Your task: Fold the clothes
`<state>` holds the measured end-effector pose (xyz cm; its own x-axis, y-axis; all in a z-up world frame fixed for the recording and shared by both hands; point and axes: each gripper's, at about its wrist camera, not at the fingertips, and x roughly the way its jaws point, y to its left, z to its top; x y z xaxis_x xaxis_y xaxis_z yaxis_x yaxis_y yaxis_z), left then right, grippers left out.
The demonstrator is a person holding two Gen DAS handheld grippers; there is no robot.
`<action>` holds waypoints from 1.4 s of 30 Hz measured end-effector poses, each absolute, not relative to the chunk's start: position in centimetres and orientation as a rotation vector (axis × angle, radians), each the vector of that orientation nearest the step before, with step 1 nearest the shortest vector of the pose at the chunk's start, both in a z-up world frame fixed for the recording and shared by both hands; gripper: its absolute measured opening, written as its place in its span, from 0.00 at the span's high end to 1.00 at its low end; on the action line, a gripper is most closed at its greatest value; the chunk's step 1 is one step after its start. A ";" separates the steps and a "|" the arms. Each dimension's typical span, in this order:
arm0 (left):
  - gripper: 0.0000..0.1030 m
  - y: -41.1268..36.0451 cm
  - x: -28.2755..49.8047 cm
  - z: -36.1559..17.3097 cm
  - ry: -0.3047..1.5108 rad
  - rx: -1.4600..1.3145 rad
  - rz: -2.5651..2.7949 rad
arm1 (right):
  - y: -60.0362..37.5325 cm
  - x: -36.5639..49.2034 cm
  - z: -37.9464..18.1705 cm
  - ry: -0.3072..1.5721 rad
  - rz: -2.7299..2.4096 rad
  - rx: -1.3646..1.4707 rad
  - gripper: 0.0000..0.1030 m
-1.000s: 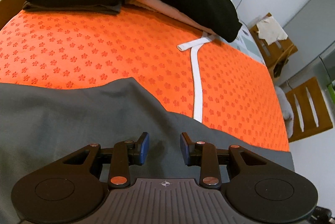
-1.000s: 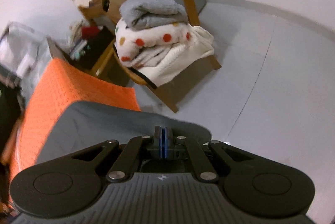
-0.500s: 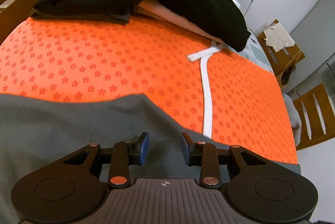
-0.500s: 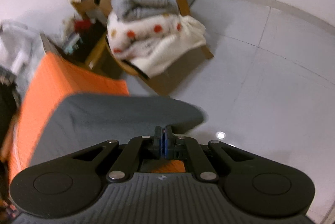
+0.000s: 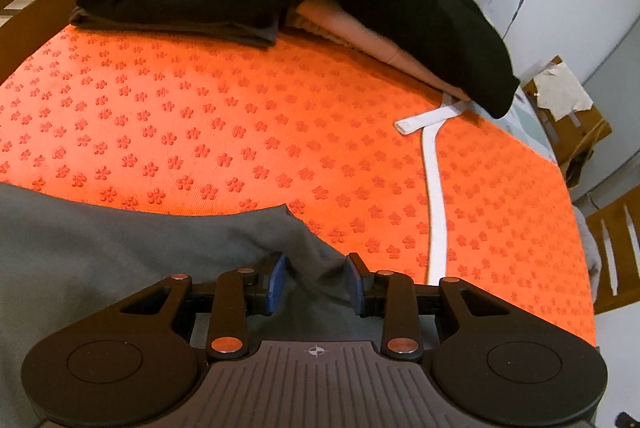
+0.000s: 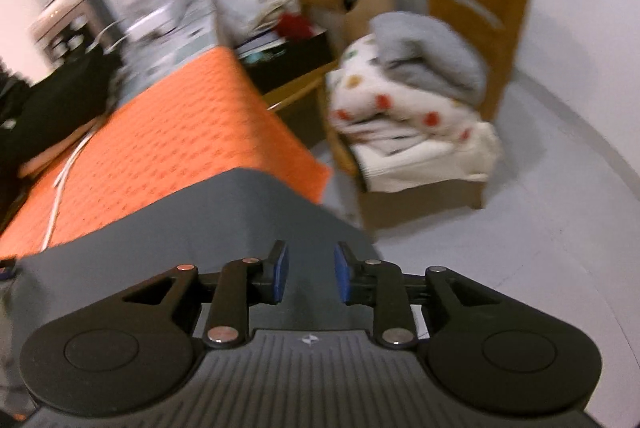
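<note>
Grey garment point(image 5: 120, 260) lies flat on the orange cloth point(image 5: 240, 132), partly folded; more folds remain (I judge). Left gripper point(image 5: 316, 280) and right gripper point(image 6: 308, 272) gape, holding nothing.

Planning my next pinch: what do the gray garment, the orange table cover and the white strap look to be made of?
Gray garment: soft matte knit, likely cotton jersey; it drapes in smooth folds. Orange table cover: a textured, ribbed mat with embossed flower marks, possibly foam or rubbery; hard to tell. White strap: flat woven-looking band, smooth finish, lying limp.
</note>
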<state>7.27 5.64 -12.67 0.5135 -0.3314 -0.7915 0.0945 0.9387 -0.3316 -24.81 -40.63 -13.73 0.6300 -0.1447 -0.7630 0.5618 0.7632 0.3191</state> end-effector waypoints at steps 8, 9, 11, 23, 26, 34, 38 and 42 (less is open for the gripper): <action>0.51 9.4 2.5 -10.7 1.014 -0.267 -0.246 | -37.6 -23.9 -14.7 0.840 -0.244 0.566 0.72; 0.51 10.1 1.8 -10.6 1.018 -0.271 -0.232 | -37.0 -23.9 -14.6 0.844 -0.218 0.552 0.72; 0.50 11.6 0.6 -10.3 1.023 -0.276 -0.199 | -35.7 -23.9 -14.2 0.844 -0.159 0.519 0.71; 0.50 21.1 -4.3 -11.1 1.014 -0.279 -0.011 | -26.8 -21.7 -13.4 0.870 0.133 0.208 0.66; 0.50 23.7 -5.5 -10.9 0.982 -0.284 0.038 | -25.9 -22.4 -13.7 0.921 0.100 0.167 0.66; 0.50 31.5 -8.3 -10.7 0.862 -0.396 0.201 | -22.5 -21.9 -11.0 0.881 0.054 0.166 0.66; 0.60 33.3 -7.3 -11.3 0.867 -0.377 0.138 | -20.2 -21.4 -10.3 0.854 0.036 0.220 0.66; 0.75 34.9 -5.5 -12.7 0.900 -0.340 0.110 | -18.5 -21.0 -10.4 0.853 -0.013 0.275 0.66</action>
